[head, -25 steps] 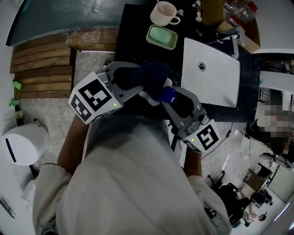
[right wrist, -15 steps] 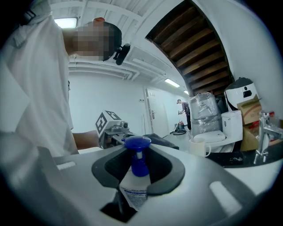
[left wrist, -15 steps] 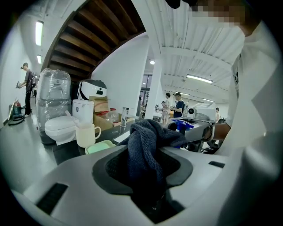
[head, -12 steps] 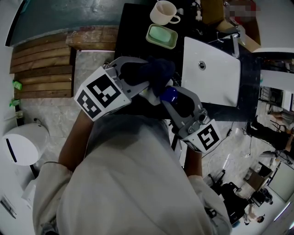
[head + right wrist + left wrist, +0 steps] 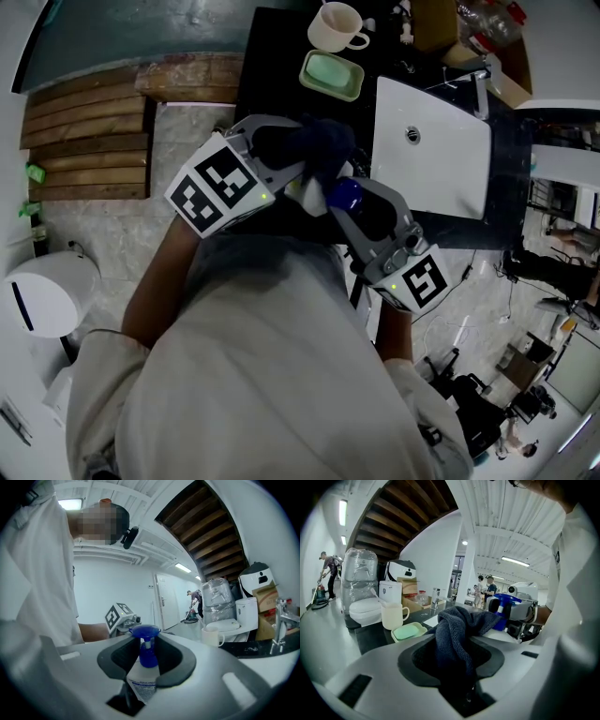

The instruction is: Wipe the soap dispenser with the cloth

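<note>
Over the near edge of the black counter [image 5: 272, 56], the 2 grippers meet in front of the person's chest. The left gripper [image 5: 302, 150] has its jaws clamped on a dark blue cloth [image 5: 459, 630], which bunches up out of the jaws and drapes forward. The right gripper [image 5: 146, 656] has its jaws closed on the soap dispenser [image 5: 144, 670], a white labelled bottle with a blue pump head (the head stands up just above the jaw pads). From the head view the dispenser [image 5: 343, 194] is held off the counter, between the 2 grippers, and the cloth [image 5: 314, 141] lies against its upper part, just beside the blue pump; the left gripper view shows the same, with the cloth's far end reaching the pump [image 5: 502, 611].

Further back on the counter stand a cream cup [image 5: 333, 26] and, just beside it, a green soap dish [image 5: 330, 75]. To their right is a white sink basin [image 5: 431, 145] with a tap [image 5: 478, 89] at its far edge.
</note>
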`<state>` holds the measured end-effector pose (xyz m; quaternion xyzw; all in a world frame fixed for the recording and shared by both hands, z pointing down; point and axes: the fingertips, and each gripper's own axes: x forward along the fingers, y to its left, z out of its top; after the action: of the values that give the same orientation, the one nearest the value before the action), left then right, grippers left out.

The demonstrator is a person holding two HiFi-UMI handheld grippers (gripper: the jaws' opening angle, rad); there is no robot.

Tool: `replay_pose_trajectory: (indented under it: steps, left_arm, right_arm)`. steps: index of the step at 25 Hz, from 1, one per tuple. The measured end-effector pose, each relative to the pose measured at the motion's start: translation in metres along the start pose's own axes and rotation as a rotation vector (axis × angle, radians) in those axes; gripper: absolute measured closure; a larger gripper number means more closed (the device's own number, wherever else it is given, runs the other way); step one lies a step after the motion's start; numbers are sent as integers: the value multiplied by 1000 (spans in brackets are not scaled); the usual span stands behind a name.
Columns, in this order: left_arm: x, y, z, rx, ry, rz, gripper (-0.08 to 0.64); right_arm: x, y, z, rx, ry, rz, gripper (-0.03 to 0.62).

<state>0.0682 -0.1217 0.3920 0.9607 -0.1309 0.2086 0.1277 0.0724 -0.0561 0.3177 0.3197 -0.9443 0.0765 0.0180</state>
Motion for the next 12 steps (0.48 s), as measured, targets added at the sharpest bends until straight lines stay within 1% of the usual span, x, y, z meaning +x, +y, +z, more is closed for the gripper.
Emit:
replay_pose_trajectory:
  steps: [4, 8, 12]
  left_arm:
    - [4, 2, -6, -11, 12, -3, 414]
    - [6, 5, -18, -30, 38, -4, 415]
    - [8, 6, -26, -52, 53, -17, 414]
  right_arm:
    - [-2, -3, -3, -7, 11, -15, 509]
    - [1, 0, 2, 15, -6, -1, 509]
    - [0, -1, -4, 18, 25, -9, 509]
